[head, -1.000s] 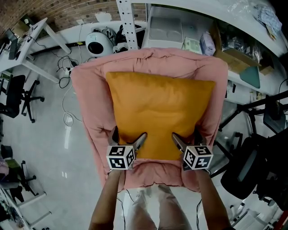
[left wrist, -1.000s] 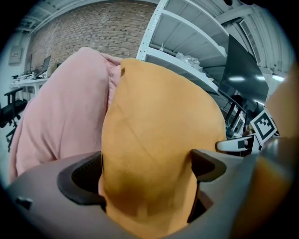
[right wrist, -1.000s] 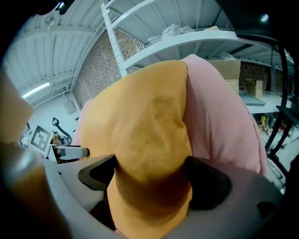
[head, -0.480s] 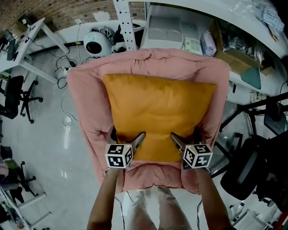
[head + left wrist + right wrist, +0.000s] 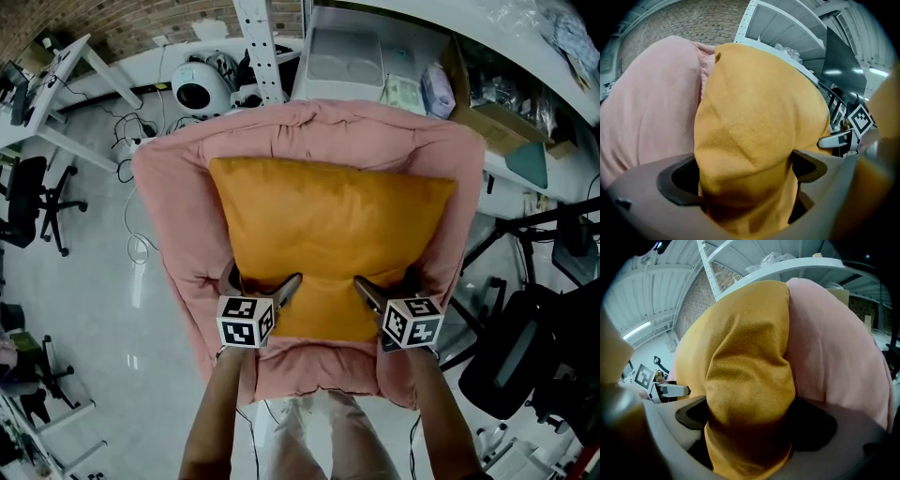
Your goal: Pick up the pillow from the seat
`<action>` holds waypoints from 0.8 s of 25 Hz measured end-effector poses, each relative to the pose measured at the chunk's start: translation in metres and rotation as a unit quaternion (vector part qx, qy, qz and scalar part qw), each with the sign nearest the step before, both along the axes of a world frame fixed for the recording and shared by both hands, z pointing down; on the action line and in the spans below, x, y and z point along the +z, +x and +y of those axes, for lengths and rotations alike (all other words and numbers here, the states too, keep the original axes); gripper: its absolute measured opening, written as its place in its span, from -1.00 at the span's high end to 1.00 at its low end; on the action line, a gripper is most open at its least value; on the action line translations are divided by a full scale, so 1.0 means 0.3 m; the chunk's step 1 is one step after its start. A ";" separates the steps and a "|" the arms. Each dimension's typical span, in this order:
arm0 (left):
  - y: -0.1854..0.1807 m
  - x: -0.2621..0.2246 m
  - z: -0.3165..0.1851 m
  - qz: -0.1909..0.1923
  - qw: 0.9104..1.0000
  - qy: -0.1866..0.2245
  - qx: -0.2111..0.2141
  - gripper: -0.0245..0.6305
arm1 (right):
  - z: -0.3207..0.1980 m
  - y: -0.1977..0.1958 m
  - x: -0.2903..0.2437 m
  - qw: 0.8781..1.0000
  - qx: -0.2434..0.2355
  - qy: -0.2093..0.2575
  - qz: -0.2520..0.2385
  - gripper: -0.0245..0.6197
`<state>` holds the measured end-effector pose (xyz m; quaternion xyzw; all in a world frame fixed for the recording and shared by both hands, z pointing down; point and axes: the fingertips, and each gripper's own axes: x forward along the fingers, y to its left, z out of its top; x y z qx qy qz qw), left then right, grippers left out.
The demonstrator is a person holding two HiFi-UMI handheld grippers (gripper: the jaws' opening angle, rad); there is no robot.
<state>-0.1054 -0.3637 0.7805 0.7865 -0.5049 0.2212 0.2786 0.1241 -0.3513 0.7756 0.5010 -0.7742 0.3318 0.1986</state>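
Down on the pink chair, the orange pillow lies flat across the seat with its far edge up against the backrest. So it hasn't gone anywhere yet, nothing lifted.

Both tools are at the near edge of the pillow, one on each front corner. The left gripper has its jaws spread wide with the left corner stuffed in between them. The fabric fills the gap and brushes both pads, but to me it doesn't look squeezed. The right gripper is the same deal on the other corner. Its jaws have just been opening, they're about as wide as they go, and the pillow corner sits between them without being pinched.

My read on progress: the reach and line-up is basically done, and both corners are in the jaws. What's left is the actual work. Close both sides on the fabric, then raise the pillow clear of the chair. It's puffy, so a shallow bite might slip.
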 end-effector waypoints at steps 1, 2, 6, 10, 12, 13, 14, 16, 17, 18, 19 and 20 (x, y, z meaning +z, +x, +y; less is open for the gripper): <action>0.000 0.003 -0.003 0.001 1.000 -0.001 0.001 -0.87 | -0.003 0.000 0.002 1.000 -0.001 0.000 0.000 -0.70; 0.000 0.005 -0.005 0.001 1.000 -0.002 0.003 -0.88 | -0.007 0.000 0.005 1.000 -0.002 0.000 0.000 -0.70; 0.001 0.017 -0.016 0.004 1.000 -0.005 0.007 -0.88 | -0.017 -0.002 0.015 1.000 -0.006 -0.002 -0.001 -0.71; 0.007 0.027 -0.021 0.006 1.000 -0.009 0.010 -0.88 | -0.020 -0.005 0.022 1.000 -0.008 -0.005 0.000 -0.71; 0.009 0.031 -0.026 0.007 1.000 -0.010 0.012 -0.88 | -0.026 -0.006 0.025 1.000 -0.010 -0.005 0.001 -0.71; 0.011 0.032 -0.029 0.008 1.000 -0.011 0.014 -0.88 | -0.029 -0.006 0.026 1.000 -0.011 -0.005 0.000 -0.71; 0.012 0.033 -0.031 0.009 1.000 -0.012 0.015 -0.88 | -0.030 -0.007 0.028 1.000 -0.011 -0.005 0.000 -0.71; 0.014 0.035 -0.033 0.011 1.000 -0.012 0.018 -0.88 | -0.032 -0.008 0.029 1.000 -0.014 -0.005 -0.003 -0.71; 0.015 0.035 -0.033 0.012 1.000 -0.011 0.020 -0.87 | -0.032 -0.009 0.030 1.000 -0.016 -0.005 -0.005 -0.71; 0.016 0.035 -0.033 0.014 1.000 -0.011 0.021 -0.87 | -0.032 -0.010 0.030 1.000 -0.017 -0.006 -0.006 -0.71; 0.017 0.035 -0.033 0.015 1.000 -0.011 0.022 -0.87 | -0.031 -0.011 0.030 1.000 -0.018 -0.009 -0.007 -0.71; 0.018 0.035 -0.033 0.016 1.000 -0.012 0.024 -0.87 | -0.030 -0.013 0.030 1.000 -0.019 -0.012 -0.007 -0.70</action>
